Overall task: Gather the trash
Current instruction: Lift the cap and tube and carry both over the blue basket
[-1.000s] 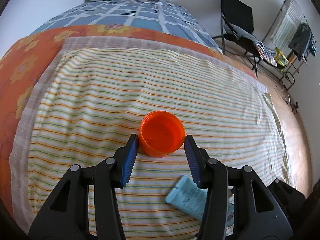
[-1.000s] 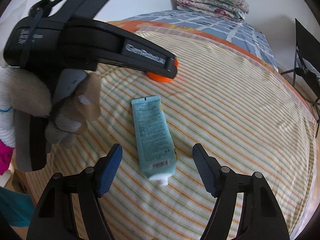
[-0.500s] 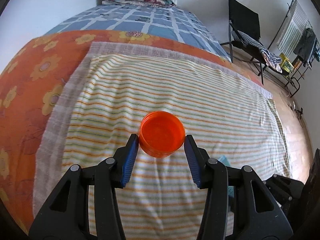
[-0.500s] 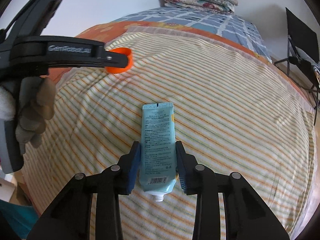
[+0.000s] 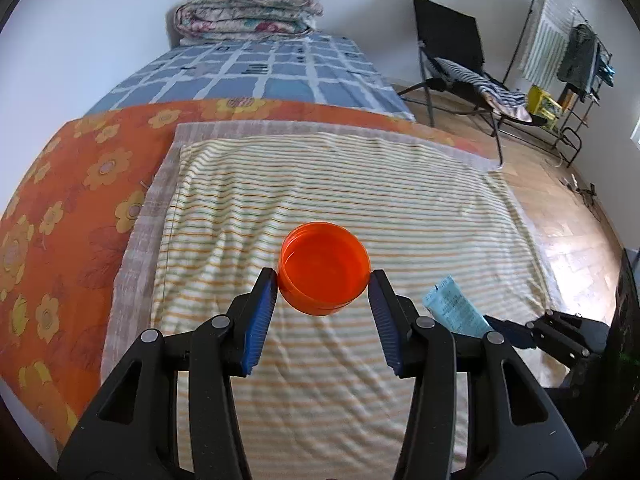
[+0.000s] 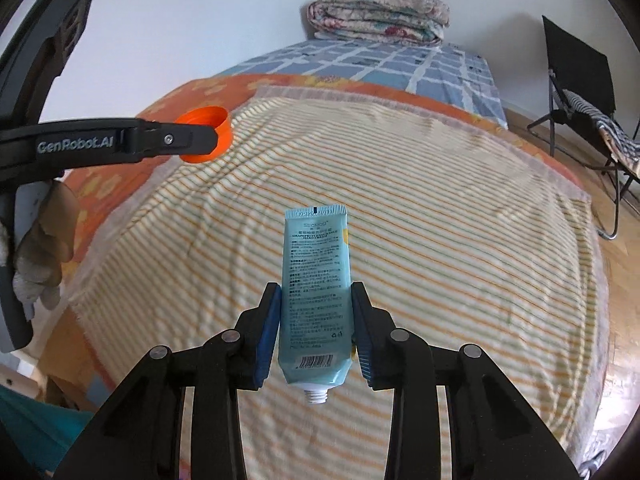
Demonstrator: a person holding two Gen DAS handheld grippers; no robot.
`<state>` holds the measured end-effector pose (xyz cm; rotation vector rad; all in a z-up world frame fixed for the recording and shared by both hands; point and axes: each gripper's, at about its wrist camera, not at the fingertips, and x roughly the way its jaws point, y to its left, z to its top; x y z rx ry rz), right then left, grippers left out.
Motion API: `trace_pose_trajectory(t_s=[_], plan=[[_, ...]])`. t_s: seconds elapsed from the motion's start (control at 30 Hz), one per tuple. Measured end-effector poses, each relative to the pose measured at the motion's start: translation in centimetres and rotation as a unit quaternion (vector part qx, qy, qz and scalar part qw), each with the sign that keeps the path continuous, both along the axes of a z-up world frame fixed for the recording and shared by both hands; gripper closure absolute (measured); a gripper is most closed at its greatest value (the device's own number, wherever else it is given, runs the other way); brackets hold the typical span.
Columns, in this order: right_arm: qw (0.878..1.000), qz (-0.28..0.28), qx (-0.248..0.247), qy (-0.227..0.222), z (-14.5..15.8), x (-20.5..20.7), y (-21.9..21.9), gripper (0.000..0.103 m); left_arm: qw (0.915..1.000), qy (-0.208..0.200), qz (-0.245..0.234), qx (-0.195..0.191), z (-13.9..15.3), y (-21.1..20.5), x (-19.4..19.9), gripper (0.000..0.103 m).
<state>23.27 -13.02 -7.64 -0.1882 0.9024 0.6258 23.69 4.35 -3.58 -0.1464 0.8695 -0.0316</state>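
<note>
My left gripper (image 5: 323,286) is shut on an orange plastic cap (image 5: 324,267), open side up, and holds it above the striped blanket (image 5: 360,184). The cap also shows in the right wrist view (image 6: 208,134) at the tip of the left gripper (image 6: 216,138). My right gripper (image 6: 316,304) is shut on a light blue hand-cream tube (image 6: 316,276) with no cap, nozzle toward the camera, lifted off the blanket. The tube also shows in the left wrist view (image 5: 454,310), low at the right, held by the right gripper (image 5: 504,326).
The striped blanket lies over an orange flowered cover (image 5: 80,184) on a bed with a blue checked sheet (image 5: 260,76) and a folded quilt (image 5: 248,12). A black chair (image 5: 452,48) and a drying rack (image 5: 560,48) stand on the wood floor at the right.
My left gripper closed on the orange cap and lifted it. My right gripper closed on the blue tube and raised it off the blanket.
</note>
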Motion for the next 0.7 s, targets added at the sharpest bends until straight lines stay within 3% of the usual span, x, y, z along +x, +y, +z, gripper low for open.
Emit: trace_pose_trajectory(t_s=[0.33,0.7], plan=[[1.0,-0.007,0.021,-0.015,3.3,-4.9,-2.6,0.07,0.9996,-0.013,-0.024,0.003,3.1,-2.3,-6.7,0.055],[0.999,-0.006,0.043,-0.014,4.8,-10.6,-4.7,0.07,0.9991,-0.003,-0.041,0.005,2.7,-4.6,-14.2,0.055]])
